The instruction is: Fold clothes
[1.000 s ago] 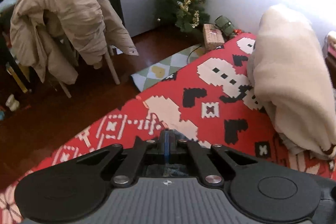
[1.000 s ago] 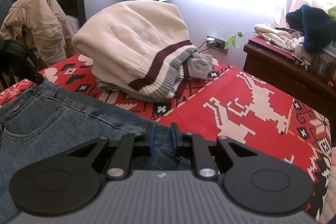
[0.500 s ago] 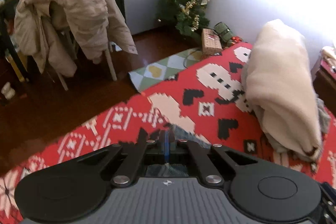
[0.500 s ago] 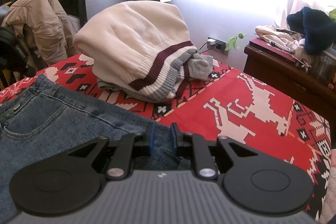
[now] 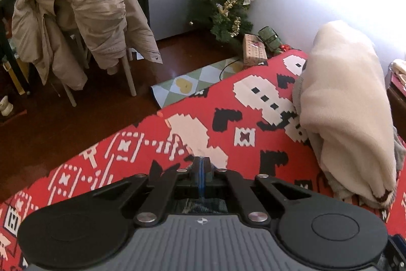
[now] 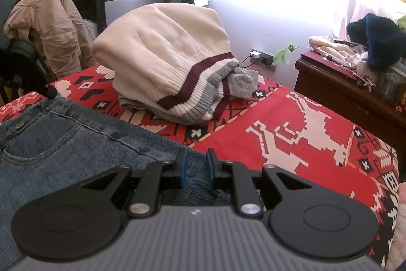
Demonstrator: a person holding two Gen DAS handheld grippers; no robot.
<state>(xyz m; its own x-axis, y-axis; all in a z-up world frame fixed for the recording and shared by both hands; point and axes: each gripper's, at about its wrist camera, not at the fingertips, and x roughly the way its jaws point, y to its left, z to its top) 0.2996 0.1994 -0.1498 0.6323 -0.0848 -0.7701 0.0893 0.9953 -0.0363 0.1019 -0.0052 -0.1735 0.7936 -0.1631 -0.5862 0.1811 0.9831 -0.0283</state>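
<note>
Denim blue jeans (image 6: 76, 144) lie across our red patterned blanket (image 6: 291, 123), left gripper (image 5: 201, 166) and right gripper (image 6: 195, 164) each clamped on fabric, seemingly ready to lift and fold.

Your bed (image 6: 317, 144) wears a red patterned cover. On it, the blue jeans (image 6: 63, 144) lie at eight o'clock in your right view, and the folded cream sweater (image 6: 165, 55) sits at twelve, on grey clothes.

Location: a lived-in home room. Indicators: a bed with a red patterned blanket (image 6: 304, 123), a small decorated Christmas tree (image 5: 228, 9) on the wooden floor (image 5: 63, 123), a jacket (image 5: 76, 6) draped over a chair, a wooden dresser (image 6: 342, 93) piled with clothes.
</note>
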